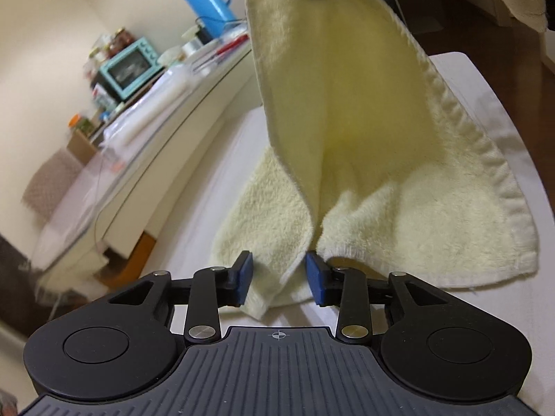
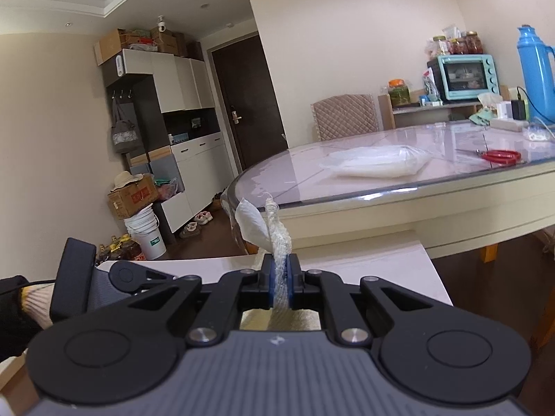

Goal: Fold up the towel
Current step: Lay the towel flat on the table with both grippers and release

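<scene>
Yellow towel (image 1: 347,121) hangs from the right hand-held gripper (image 2: 281,277), pinching its corner; the left hand-held gripper (image 1: 279,277), spread at lower centre, should clamp the hem between its pads, I judge.

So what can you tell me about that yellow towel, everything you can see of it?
The towel is pale yellow terry cloth with a ribbed hem and a white label at one corner. That corner is lifted high, pinched in the shut right gripper, so the cloth hangs in a drooping sheet. Its lower part lies crumpled on the white surface. One low hemmed edge sits between the open fingers of the left gripper, which has not closed on it.
</scene>
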`<state>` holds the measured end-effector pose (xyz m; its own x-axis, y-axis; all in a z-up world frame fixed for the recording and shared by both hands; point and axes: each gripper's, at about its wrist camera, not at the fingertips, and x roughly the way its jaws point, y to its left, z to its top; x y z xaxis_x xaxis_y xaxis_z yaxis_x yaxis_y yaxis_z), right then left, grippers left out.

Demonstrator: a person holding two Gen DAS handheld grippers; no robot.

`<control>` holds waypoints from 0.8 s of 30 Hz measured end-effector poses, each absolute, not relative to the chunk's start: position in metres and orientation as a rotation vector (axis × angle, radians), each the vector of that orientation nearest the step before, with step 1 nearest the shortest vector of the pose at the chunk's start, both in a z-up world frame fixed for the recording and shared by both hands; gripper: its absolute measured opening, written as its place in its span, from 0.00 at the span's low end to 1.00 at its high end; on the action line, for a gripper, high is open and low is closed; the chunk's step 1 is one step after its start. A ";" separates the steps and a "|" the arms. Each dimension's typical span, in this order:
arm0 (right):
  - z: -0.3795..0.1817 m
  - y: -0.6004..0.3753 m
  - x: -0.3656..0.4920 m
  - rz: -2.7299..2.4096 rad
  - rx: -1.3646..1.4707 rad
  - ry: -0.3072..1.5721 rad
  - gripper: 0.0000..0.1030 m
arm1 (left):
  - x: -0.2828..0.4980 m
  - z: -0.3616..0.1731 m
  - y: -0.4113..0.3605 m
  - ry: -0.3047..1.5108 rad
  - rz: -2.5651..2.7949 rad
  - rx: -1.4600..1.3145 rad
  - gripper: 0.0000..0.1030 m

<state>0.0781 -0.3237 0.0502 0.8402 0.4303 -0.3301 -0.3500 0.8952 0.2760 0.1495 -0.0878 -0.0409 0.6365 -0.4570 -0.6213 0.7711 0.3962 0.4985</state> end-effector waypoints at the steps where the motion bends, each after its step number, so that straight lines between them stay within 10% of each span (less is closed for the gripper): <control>1: 0.050 -0.323 0.078 0.416 0.210 0.398 0.08 | 0.153 -0.041 -0.089 0.438 -0.816 0.838 0.15; 24: 0.025 -0.272 0.100 0.599 0.251 0.448 0.08 | 0.115 0.029 0.006 0.676 -0.615 0.649 0.12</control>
<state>0.1003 -0.2719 0.0253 0.7343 0.5922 -0.3317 -0.4854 0.7997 0.3534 0.1148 0.0056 0.0287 0.6244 -0.2965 -0.7226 0.6911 0.6409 0.3342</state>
